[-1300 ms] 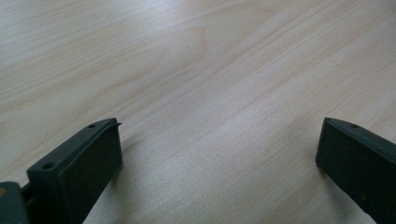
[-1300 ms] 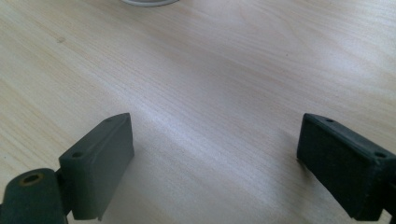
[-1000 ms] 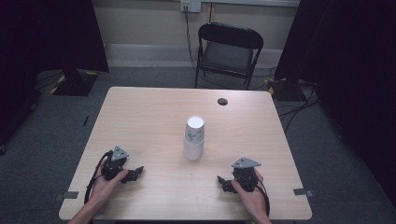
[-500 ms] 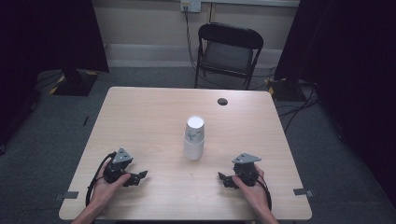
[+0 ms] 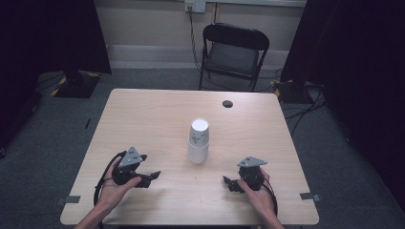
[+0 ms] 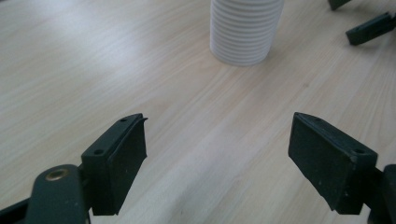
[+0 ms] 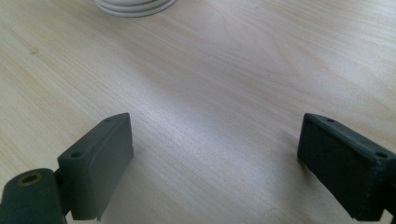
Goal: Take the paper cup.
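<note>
A: Where's the stack of white paper cups (image 5: 198,141)?
B: Upside down, mid-tabletop (image 5: 143,119).
A: The grippers?
B: Left hand-held gripper (image 5: 152,177) gapes, just been narrowing, nothing between; right hand-held gripper (image 5: 228,183) gapes, empty, both near the front edge.

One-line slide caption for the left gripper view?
Left claw, jaws open and empty above the wooden table, faces the upside-down stack of white paper cups.

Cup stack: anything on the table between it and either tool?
Nothing visible. In the left gripper view, bare wood runs from the open left tool to the stack of white cups. The right tool, also open, likewise faces bare table up to the stack's base. The dark round spot lies beyond the stack.
</note>
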### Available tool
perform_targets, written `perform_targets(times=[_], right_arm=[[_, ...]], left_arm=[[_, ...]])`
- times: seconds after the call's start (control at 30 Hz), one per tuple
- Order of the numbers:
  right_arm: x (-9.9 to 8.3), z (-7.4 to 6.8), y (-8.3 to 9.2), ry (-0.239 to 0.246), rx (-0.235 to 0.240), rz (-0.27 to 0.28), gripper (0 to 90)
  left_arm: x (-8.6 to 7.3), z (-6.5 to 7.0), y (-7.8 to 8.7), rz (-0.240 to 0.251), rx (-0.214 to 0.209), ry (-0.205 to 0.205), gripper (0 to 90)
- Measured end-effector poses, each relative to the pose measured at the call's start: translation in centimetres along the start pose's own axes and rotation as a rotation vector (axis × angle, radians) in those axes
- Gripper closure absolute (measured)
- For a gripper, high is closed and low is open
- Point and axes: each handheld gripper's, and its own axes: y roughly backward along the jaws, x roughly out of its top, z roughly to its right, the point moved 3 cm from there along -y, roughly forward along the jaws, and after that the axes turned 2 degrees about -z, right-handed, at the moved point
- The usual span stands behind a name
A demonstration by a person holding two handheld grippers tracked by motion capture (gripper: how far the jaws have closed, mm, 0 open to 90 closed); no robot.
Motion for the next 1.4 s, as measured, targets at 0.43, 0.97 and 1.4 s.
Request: perform_targets(times=[0.43, 0.97, 1.4], right_arm=[[0.0, 0.0, 0.0, -0.001, -0.001, 0.0, 10.0], [0.1, 0.0, 0.0, -0.005, -0.006, -0.001, 10.0], [0.1, 0.0, 0.0, -0.005, -0.006, -0.001, 10.0]], left_arm=[[2.6, 1.7, 0.0, 0.105, -0.072, 0.001, 24.5], [8.5, 3.1, -1.8, 0.192, -0.088, -0.015, 25.8], [11.3, 2.2, -3.0, 0.193, -0.066, 0.006, 20.6]])
